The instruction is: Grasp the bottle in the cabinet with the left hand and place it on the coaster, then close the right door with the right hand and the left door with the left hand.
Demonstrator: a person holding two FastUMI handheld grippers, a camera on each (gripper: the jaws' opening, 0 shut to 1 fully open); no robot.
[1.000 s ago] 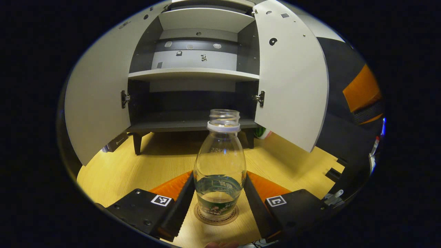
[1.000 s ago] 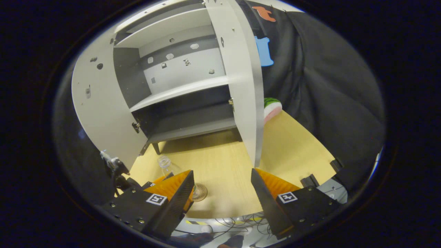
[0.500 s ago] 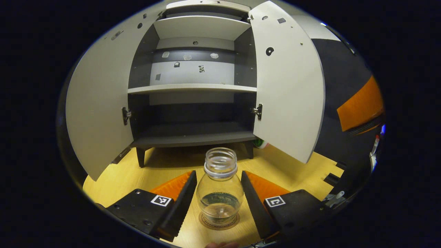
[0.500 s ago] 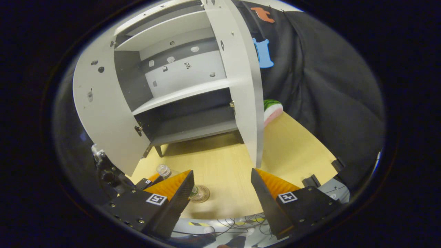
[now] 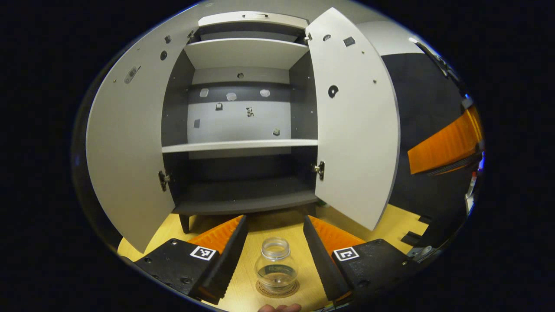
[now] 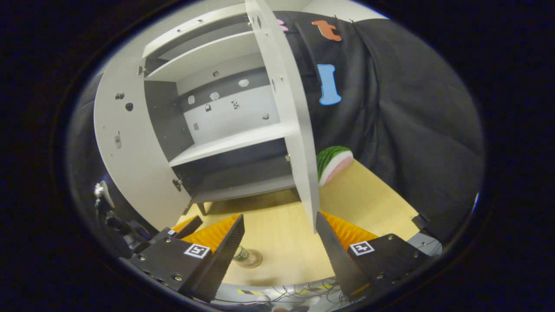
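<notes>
The clear, capless bottle (image 5: 275, 268) stands upright on the round coaster (image 5: 277, 288) on the wooden table. My left gripper (image 5: 275, 220) hovers above and behind it, open, its fingers wide of the glass. The cabinet has both its left door (image 5: 125, 147) and its right door (image 5: 353, 130) swung open. In the right gripper view, my right gripper (image 6: 279, 216) is open, and the right door's free edge (image 6: 299, 143) comes down between its fingers, close to the right one. There the bottle (image 6: 243, 256) peeks out beside the left finger, with the left gripper (image 6: 175, 229) farther left.
The cabinet shelves (image 5: 240, 145) hold nothing. A watermelon-slice toy (image 6: 331, 162) lies on the table (image 6: 368, 199) behind the right door, against the black cloth wall. Cables run along the table's near edge (image 6: 277, 297).
The left gripper has let go of the bottle and drawn up and back, leaving it on the coaster. The right gripper has moved closer to the right door's edge.
</notes>
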